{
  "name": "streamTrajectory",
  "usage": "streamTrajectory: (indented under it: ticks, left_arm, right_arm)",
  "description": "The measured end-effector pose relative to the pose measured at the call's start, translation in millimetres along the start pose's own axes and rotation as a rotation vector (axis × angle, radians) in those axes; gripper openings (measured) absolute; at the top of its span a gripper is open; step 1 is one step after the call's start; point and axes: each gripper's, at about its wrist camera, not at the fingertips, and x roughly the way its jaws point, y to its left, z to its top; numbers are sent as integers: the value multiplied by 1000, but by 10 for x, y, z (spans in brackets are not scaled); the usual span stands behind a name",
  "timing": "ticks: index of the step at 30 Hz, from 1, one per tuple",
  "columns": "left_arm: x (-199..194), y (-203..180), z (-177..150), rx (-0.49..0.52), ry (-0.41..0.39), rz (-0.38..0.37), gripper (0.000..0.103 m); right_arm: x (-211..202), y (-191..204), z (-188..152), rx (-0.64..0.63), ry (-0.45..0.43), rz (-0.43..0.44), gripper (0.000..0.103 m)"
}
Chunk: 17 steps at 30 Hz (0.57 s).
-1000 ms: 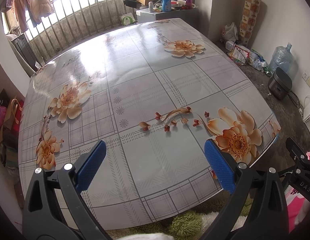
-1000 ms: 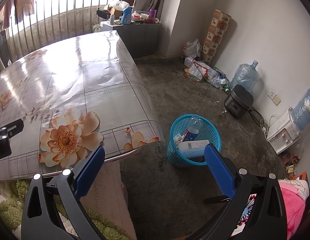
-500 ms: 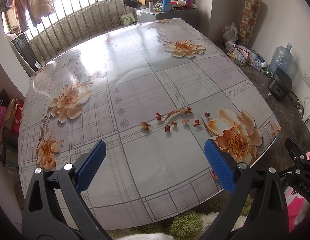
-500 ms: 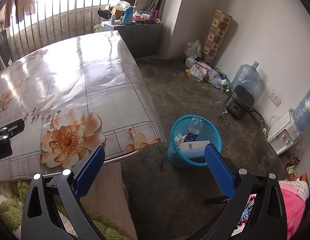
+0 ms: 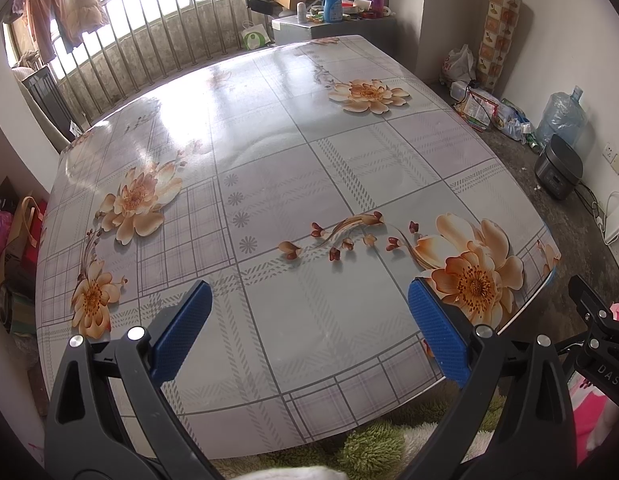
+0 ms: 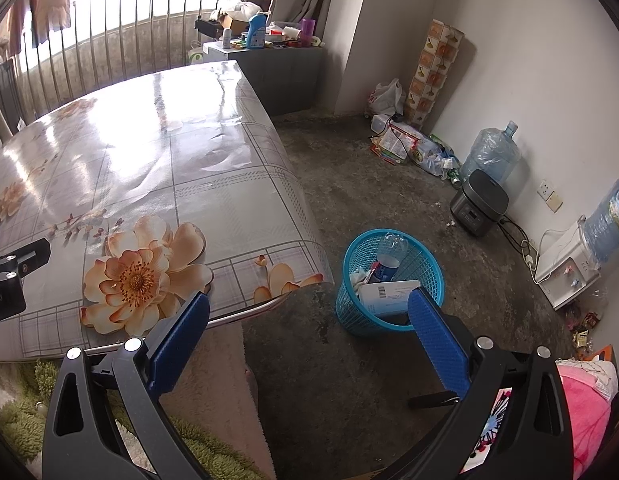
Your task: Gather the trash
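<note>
A blue mesh waste basket (image 6: 429, 268) stands on the concrete floor to the right of the table corner. Inside it I see a plastic bottle (image 6: 389, 250), a white carton with a barcode (image 6: 389, 294) and crumpled paper. My right gripper (image 6: 309, 336) hangs open over the floor between the table corner and the basket, nothing between its blue pads. My left gripper (image 5: 307, 326) is open above the near edge of the floral table (image 5: 301, 152), holding nothing. No trash shows on the tabletop.
A cabinet with bottles (image 6: 265, 40) stands beyond the table by the railing. Along the right wall lie bags and wrappers (image 6: 409, 144), a water jug (image 6: 489, 154), a rice cooker (image 6: 477, 204) and a water dispenser (image 6: 569, 268). A green shaggy rug (image 5: 389, 444) lies below the table.
The right gripper's view has shifted slightly, so the basket sits a little further right and lower. The left gripper has barely moved. Both stay open and empty.
</note>
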Motion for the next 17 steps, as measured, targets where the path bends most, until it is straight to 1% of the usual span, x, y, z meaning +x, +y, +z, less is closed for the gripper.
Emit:
streamTrajectory:
  ticks: [11,17]
  left_arm:
    - [9,13,-8,2,4,-3,94]
    - [43,61,-7,2,12,-16,94]
  right_arm:
    - [15,8,-4,2,1,2,97]
    - [16,15,9,5,1,-1,97]
